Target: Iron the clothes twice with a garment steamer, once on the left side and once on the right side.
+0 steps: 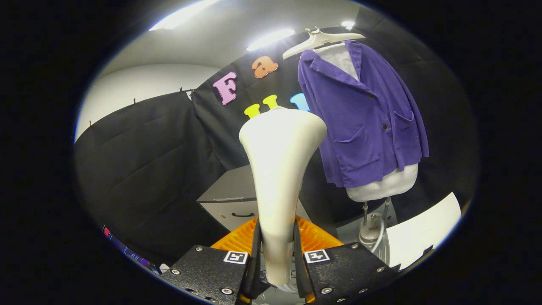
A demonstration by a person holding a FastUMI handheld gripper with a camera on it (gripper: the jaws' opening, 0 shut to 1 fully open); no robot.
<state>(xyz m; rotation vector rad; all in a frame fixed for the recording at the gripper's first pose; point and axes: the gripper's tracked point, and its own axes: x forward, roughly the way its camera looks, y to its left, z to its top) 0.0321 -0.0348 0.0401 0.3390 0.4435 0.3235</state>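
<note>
My gripper (277, 250) is shut on the cream handle of the garment steamer (279, 169), both fingers pressing its narrow neck. The steamer's wide head rises upright just ahead of the fingers. Beyond it and to the right hangs a purple corduroy jacket (364, 123) on a white hanger (322, 39), draped over a white padded form (383, 184) on a metal stand (372, 224). The steamer head stands apart from the jacket, to the left of its left front panel. The jacket's buttons and two patch pockets face me.
A grey cabinet (237, 199) with a dark handle stands behind the steamer, low against the black cloth wall. A hose loops at the foot of the stand. A white board (423, 228) lies to the right of the stand.
</note>
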